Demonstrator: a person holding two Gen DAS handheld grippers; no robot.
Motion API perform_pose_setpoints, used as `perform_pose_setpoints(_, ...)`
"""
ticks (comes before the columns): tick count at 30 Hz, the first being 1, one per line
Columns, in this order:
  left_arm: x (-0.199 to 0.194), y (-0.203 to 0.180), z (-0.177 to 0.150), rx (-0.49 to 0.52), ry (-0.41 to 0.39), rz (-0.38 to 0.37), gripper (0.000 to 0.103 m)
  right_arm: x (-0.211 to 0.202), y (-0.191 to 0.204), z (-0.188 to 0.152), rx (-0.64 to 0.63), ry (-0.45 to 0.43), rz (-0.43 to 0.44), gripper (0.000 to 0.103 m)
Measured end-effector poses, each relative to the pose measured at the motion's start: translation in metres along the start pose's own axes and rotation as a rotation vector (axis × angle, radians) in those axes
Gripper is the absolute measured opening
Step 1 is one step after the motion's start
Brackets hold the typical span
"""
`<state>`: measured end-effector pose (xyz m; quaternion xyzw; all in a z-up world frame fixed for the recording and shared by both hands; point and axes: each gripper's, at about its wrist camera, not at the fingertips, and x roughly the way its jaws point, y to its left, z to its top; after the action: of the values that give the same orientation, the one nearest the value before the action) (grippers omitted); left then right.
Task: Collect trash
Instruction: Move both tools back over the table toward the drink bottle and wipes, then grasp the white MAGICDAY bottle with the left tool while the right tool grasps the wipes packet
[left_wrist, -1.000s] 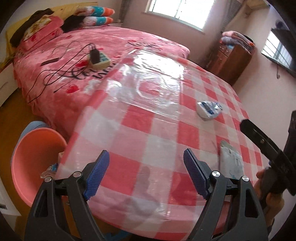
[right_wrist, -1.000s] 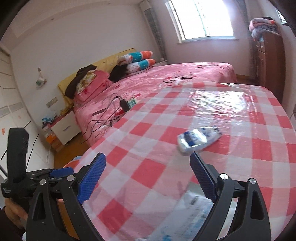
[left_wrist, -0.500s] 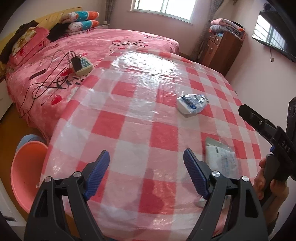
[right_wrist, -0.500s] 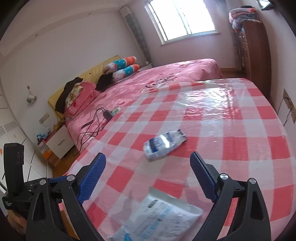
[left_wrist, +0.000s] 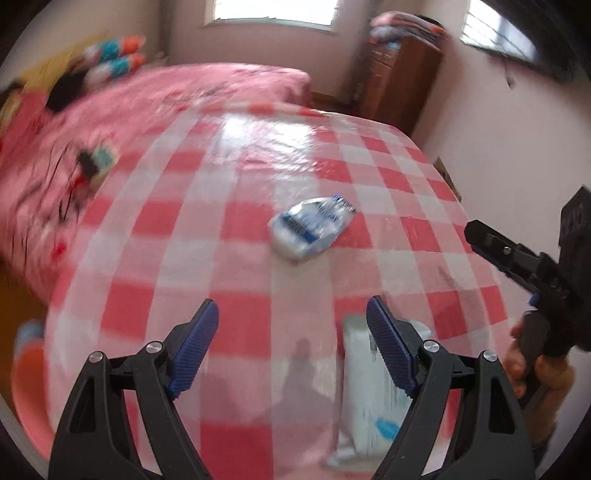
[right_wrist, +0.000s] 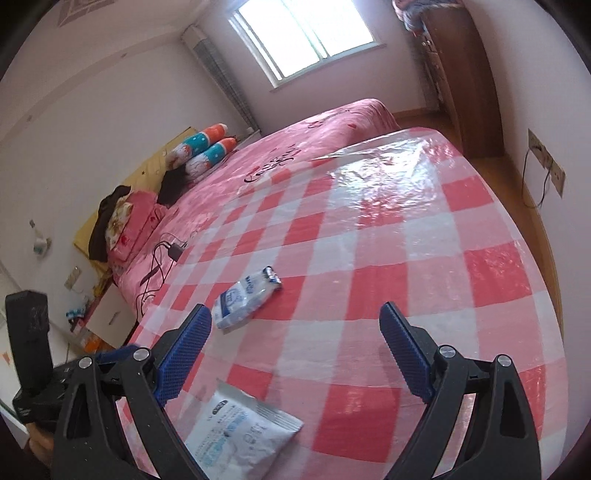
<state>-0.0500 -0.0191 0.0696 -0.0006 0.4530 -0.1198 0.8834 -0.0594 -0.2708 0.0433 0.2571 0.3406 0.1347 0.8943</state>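
Note:
Two pieces of trash lie on the red-and-white checked table (left_wrist: 236, 236) (right_wrist: 443, 229). A crumpled white-and-blue wrapper (left_wrist: 310, 227) (right_wrist: 245, 297) sits mid-table. A flat white packet (left_wrist: 373, 391) (right_wrist: 240, 432) lies near the front edge. My left gripper (left_wrist: 291, 350) is open above the table, its right finger over the flat packet, nothing between its jaws. My right gripper (right_wrist: 295, 350) is open too, hanging over bare cloth with the flat packet below its left finger. The right tool (left_wrist: 524, 266) shows at the left view's right edge, held by a hand (left_wrist: 543, 380).
A pink bed (right_wrist: 295, 147) with cables and a charger (right_wrist: 173, 251) stands behind the table. A pink stool (left_wrist: 26, 398) is at the left, below the table edge. A wooden cabinet (left_wrist: 399, 81) stands by the far wall, and a wall socket (right_wrist: 546, 162) is on the right.
Both views have swung rightward across the table and rolled. Both pieces of trash now sit further left in the frames, and the flat packet has come under the fingers.

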Motion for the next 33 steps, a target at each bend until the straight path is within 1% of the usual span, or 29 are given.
perform_pose_setpoints(2,0.010,-0.008,0.012,0.056,-0.001,-0.023,0.083,0.000,-0.008,0.001,0.018,0.005,0.006,0.091)
perform_pose_setpoints(4,0.020,-0.014,0.022,0.101,-0.006,-0.024,0.083,-0.001,-0.014,0.002,0.031,0.006,0.011,0.091)
perform_pose_setpoints(7,0.040,-0.019,0.036,0.161,0.013,-0.020,0.083,-0.002,-0.021,0.003,0.057,0.012,0.034,0.091)
perform_pose_setpoints(9,0.056,-0.021,0.044,0.193,0.041,-0.025,0.083,0.000,-0.025,0.002,0.072,0.020,0.051,0.091)
perform_pose_setpoints(12,0.075,-0.019,0.053,0.220,0.060,-0.002,0.083,0.002,-0.026,0.001,0.073,0.029,0.065,0.091)
perform_pose_setpoints(14,0.085,-0.019,0.058,0.234,0.075,-0.013,0.083,0.004,-0.025,0.002,0.068,0.035,0.068,0.091)
perform_pose_setpoints(16,0.093,-0.019,0.062,0.252,0.080,-0.003,0.083,0.007,-0.025,0.001,0.065,0.043,0.070,0.091)
perform_pose_setpoints(20,0.107,-0.018,0.067,0.278,0.107,-0.020,0.083,0.012,-0.023,0.000,0.066,0.060,0.075,0.091)
perform_pose_setpoints(22,0.113,-0.020,0.067,0.310,0.118,-0.016,0.083,0.015,-0.022,-0.001,0.062,0.067,0.074,0.091)
perform_pose_setpoints(25,0.118,-0.022,0.068,0.340,0.115,-0.004,0.083,0.019,-0.018,-0.002,0.051,0.076,0.075,0.091)
perform_pose_setpoints(33,0.126,-0.021,0.065,0.340,0.107,-0.011,0.082,0.027,-0.010,-0.005,0.028,0.096,0.076,0.091)
